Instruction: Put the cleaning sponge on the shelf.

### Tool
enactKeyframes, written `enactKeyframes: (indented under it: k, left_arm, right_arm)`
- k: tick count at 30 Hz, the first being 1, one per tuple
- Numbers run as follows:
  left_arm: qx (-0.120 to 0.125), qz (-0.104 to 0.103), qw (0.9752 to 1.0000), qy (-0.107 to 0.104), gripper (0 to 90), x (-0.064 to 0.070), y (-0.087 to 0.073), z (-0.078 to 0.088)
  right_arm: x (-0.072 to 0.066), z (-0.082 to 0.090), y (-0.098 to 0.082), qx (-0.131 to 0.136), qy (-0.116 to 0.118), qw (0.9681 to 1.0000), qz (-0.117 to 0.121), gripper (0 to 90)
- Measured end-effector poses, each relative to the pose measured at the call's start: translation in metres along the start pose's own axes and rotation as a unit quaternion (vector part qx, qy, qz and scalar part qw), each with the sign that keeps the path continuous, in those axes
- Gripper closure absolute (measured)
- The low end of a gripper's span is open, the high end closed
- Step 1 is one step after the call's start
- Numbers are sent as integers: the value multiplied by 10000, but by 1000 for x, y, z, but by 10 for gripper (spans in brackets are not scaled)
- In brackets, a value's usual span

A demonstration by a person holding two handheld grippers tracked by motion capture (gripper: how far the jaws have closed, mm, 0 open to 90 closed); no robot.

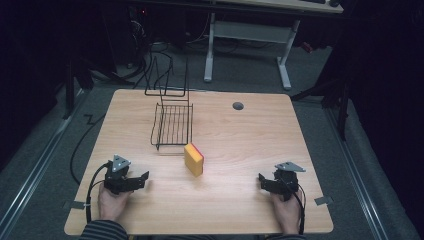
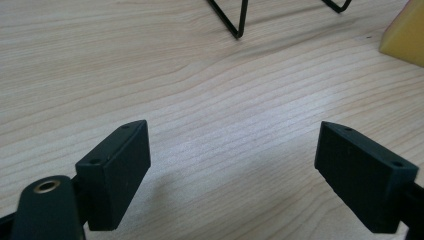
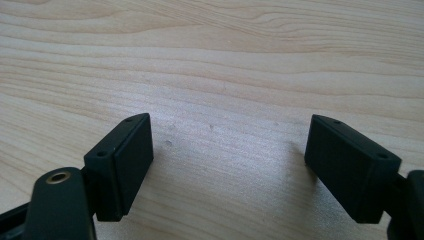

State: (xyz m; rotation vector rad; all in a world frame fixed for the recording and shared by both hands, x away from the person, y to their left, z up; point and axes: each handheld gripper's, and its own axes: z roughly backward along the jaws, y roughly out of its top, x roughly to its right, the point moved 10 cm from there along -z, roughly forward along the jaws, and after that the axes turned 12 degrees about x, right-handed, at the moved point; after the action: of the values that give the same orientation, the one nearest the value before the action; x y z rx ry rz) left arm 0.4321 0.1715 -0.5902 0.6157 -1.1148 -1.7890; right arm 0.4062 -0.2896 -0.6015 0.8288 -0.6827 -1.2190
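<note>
A yellow sponge (image 1: 193,159) with a red back face stands on edge near the middle of the wooden table (image 1: 240,135); its corner (image 2: 406,36) shows at the upper right of the left gripper view. Just behind it stands a black wire rack (image 1: 171,122), whose feet (image 2: 235,22) show at the top of that view. My left gripper (image 1: 141,180) rests at the front left, held by a hand, open, with bare wood between its jaws (image 2: 232,160). My right gripper (image 1: 262,181) rests at the front right, open as well, over bare wood (image 3: 230,150).
A round grey cable hole (image 1: 238,105) sits in the table's far right part. Beyond the table a white desk frame (image 1: 285,60) and black cables (image 1: 150,55) stand on the grey floor. Cables trail from both grippers over the front edge.
</note>
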Motion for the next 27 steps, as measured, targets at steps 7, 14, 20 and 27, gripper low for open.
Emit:
enactKeyframes:
  k: [7,14,20,27]
  left_arm:
    - [144,12,9998,-107,143,6,9,2]
    - [223,56,9996,-185,133,10,19,4]
    - [306,20,9991,-278,127,15,28,6]
    - [361,-6,9987,-356,120,20,37,6]
  right_arm:
    - [0,0,0,17,2,10000,8,195]
    - [0,0,0,14,1,10000,0,196]
    - [0,0,0,3,2,10000,11,196]
    - [0,0,0,16,3,10000,9,195]
